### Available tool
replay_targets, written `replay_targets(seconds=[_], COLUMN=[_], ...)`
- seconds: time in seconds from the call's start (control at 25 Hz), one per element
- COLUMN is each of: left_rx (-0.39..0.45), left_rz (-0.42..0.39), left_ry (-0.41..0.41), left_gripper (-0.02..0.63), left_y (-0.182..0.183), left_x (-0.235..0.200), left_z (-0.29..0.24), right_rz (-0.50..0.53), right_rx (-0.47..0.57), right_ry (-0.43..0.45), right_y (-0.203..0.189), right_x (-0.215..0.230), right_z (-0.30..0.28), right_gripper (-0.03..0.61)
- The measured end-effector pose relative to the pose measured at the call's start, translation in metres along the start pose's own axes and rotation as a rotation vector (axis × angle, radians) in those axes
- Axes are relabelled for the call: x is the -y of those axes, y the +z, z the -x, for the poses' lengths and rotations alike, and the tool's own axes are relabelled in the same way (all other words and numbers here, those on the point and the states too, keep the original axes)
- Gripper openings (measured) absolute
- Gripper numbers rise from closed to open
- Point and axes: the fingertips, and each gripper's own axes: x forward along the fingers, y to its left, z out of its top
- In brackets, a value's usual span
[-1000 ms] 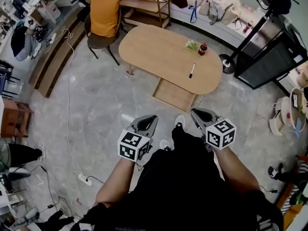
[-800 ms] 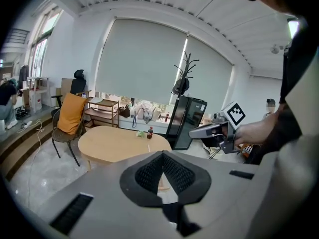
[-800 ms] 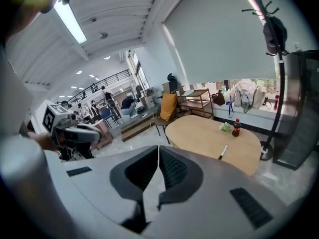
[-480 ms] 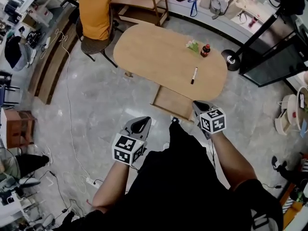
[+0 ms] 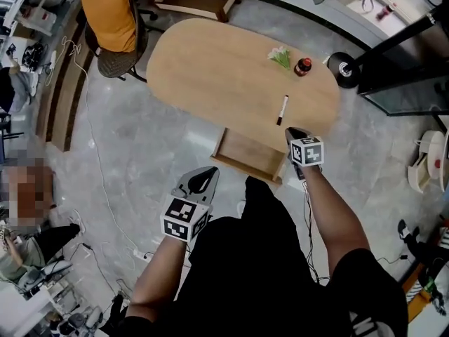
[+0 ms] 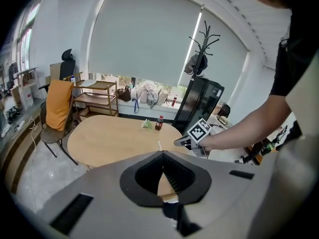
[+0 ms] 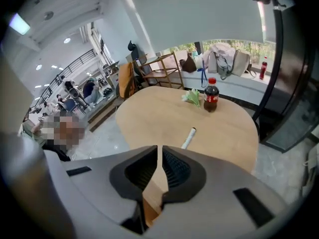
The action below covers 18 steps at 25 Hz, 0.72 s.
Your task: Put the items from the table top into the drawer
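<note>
Oval light-wood bench [image 5: 210,69]: white marker pen [image 5: 282,109] at 4 o'clock, near open wooden drawer [image 5: 245,154], likely first pick, hence right gripper [image 5: 295,133] extended there, left gripper [image 5: 203,179] low; both sets of fingers closed, empty.

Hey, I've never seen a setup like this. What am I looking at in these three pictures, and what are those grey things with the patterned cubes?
There is no robot here. A person holds a two-jaw gripper in each hand, and the patterned cubes are parts of those grippers. The top-down picture comes from a camera on the person's head. The other two come from cameras riding on the left gripper and the right gripper, each looking along its own jaws. On the oval wooden table are a marker pen, a small cola bottle and a green item I can't identify. A drawer under the table stands open. Both grippers' jaws are together, so nothing is held.
</note>
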Motion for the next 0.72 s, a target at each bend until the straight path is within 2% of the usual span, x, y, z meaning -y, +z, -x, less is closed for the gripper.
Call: replay_targets(seconds=[0.2, 0.32, 0.4, 0.72], left_rx=[-0.105, -0.157, -0.177, -0.207], left_rz=[0.077, 0.099, 0.118, 0.115], left_ry=[0.025, 0.028, 0.026, 0.027], left_gripper=[0.002, 0.002, 0.002, 0.002], left_y=[-0.021, -0.033, -0.036, -0.032], left_x=[-0.021, -0.028, -0.032, -0.046], left_z=[-0.033, -0.047, -0.056, -0.072], right_rz=[-0.053, -0.050, -0.063, -0.263], right_rx=[-0.080, -0.142, -0.161, -0.174], right_ry=[-0.020, -0.050, -0.075, -0.115], right_y=[-0.007, -0.016, -0.017, -0.011], right_x=[0.038, 0.058, 0.073, 0.115], right_z=[-0.076, -0.114, -0.133, -0.174], right_gripper=[0.013, 0.094, 0.095, 0.106])
